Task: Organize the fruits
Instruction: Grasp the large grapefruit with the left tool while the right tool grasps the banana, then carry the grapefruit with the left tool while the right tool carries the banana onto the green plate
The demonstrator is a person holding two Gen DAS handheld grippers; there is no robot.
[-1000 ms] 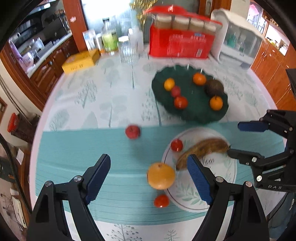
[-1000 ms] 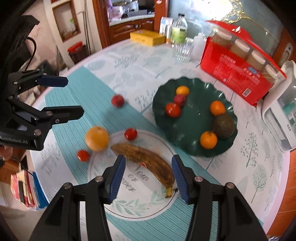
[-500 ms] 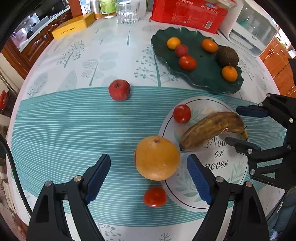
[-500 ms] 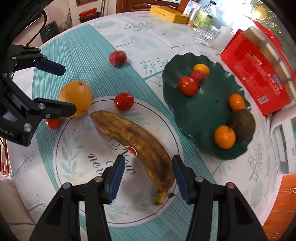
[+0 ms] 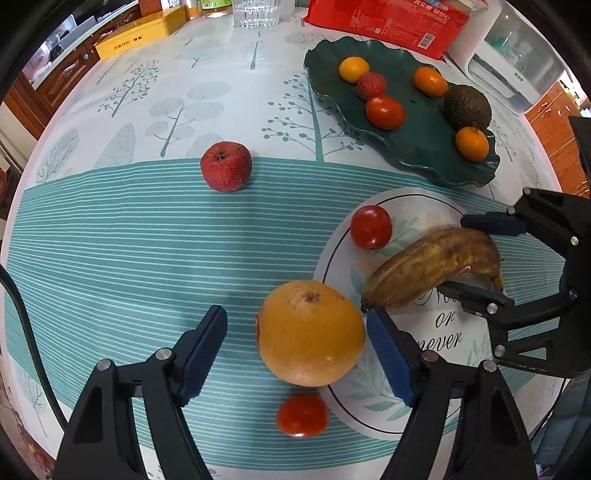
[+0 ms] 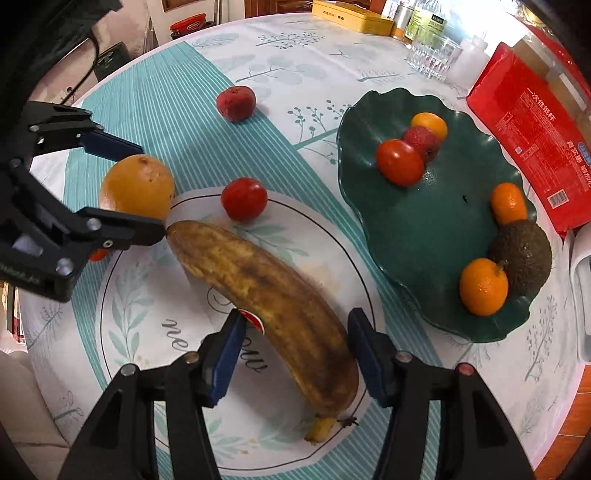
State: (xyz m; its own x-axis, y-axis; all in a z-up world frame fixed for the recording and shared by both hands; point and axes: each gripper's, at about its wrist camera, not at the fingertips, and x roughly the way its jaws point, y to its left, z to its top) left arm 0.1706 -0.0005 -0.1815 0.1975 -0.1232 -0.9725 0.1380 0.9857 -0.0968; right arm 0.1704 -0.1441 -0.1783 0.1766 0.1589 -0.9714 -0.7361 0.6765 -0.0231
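Observation:
A large orange (image 5: 311,332) lies on the teal mat at the edge of the white plate (image 5: 436,402). My left gripper (image 5: 297,350) is open with its blue pads on either side of the orange, not touching. A brown-spotted banana (image 6: 266,291) lies on the white plate (image 6: 147,369). My right gripper (image 6: 295,354) is open and straddles the banana near its stem end. A small tomato (image 5: 370,226) is on the plate, another (image 5: 302,414) on the mat, and a red lychee-like fruit (image 5: 226,166) lies farther off.
A dark green leaf-shaped dish (image 6: 424,236) at the back right holds small oranges, a tomato, a red fruit and an avocado. Behind it stand a red package (image 6: 532,122), a glass (image 6: 434,55), a yellow box (image 5: 140,31) and a white appliance (image 5: 517,55).
Both grippers have moved down and closer to the table. The orange now lies between my left pads and the banana between my right pads. No fruit has moved.

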